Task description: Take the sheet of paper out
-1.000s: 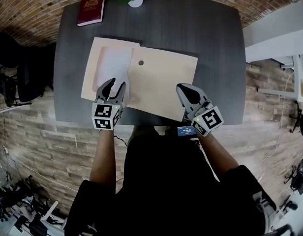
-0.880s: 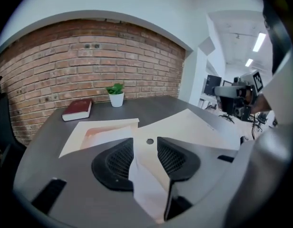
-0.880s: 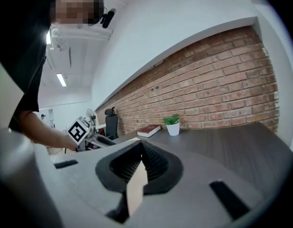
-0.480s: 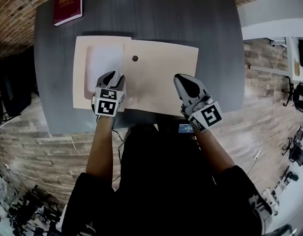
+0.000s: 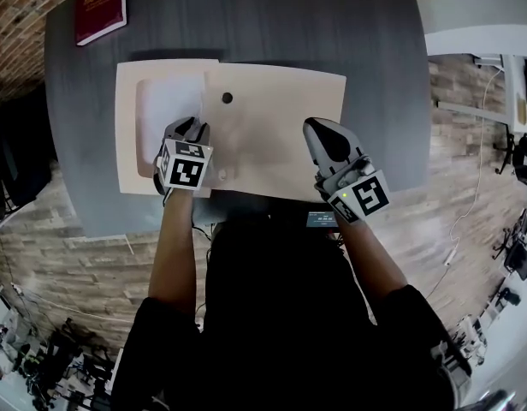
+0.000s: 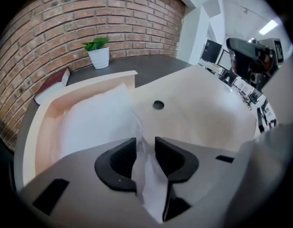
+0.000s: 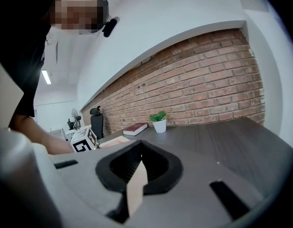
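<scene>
A tan envelope (image 5: 281, 135) lies open on the dark table (image 5: 375, 41), its flap folded out to the left. A white sheet of paper (image 5: 165, 101) sits in its left part. My left gripper (image 5: 188, 127) points steeply down at the sheet's near right corner. In the left gripper view a raised fold of the sheet (image 6: 113, 118) stands between the jaws of that gripper (image 6: 145, 151), which are closing with a narrow gap left. My right gripper (image 5: 322, 135) is at the envelope's near right edge, shut on a tan sliver of the envelope (image 7: 136, 186).
A red book (image 5: 99, 5) lies at the table's far left corner. A small potted plant (image 6: 99, 53) stands at the far edge by the brick wall. A round fastener (image 5: 227, 98) sits on the envelope. Bare table lies to the right of the envelope.
My left gripper has dropped onto the sheet's near corner and tipped steeper, and its jaws have narrowed around a fold of paper. The right gripper has stayed at the envelope's edge.
</scene>
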A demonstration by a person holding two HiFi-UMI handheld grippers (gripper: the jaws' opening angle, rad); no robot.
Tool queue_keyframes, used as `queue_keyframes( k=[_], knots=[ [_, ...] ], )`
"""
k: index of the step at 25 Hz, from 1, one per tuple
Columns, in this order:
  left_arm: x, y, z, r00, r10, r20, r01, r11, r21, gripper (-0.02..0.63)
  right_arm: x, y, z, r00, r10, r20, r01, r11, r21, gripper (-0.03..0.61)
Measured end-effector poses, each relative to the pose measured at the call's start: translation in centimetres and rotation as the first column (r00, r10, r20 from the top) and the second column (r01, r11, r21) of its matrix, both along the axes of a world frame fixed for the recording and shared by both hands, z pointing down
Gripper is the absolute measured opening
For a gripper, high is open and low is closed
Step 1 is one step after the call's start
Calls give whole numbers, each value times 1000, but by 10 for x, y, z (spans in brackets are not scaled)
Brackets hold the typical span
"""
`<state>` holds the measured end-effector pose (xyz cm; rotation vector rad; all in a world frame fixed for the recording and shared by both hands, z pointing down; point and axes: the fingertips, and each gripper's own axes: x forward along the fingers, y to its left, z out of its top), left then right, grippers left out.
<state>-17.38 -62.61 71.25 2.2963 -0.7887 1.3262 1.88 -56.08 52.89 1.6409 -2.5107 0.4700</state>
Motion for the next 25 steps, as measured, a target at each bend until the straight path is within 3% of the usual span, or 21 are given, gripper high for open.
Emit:
queue_keyframes(
  k=[3,7,10,16,20,25],
  knots=[
    [1,0,2,1000,8,7,-8,1000,-11,108,10,-3,2,1000,29,1,-29,1000,1,3],
    [5,2,3,1000,3,-1,-3,1000,-25,28,15,-5,2,999,32,-2,-32,999,5,3],
    [9,1,3,1000,0,-14,0,1000,-30,8,17,-6,2,999,37,-4,-37,999,8,3],
    [44,17,-16,992,16,-127,-26,996,-83,3,21,-1,-4,998,55,-8,-54,998,22,3],
    [78,35,-34,963,-6,-269,-36,988,-150,3,27,9,-17,997,80,-21,-79,996,48,4],
    [113,52,-65,932,50,-358,-103,986,-131,2,37,27,-37,990,134,-37,-130,988,87,3]
  ],
)
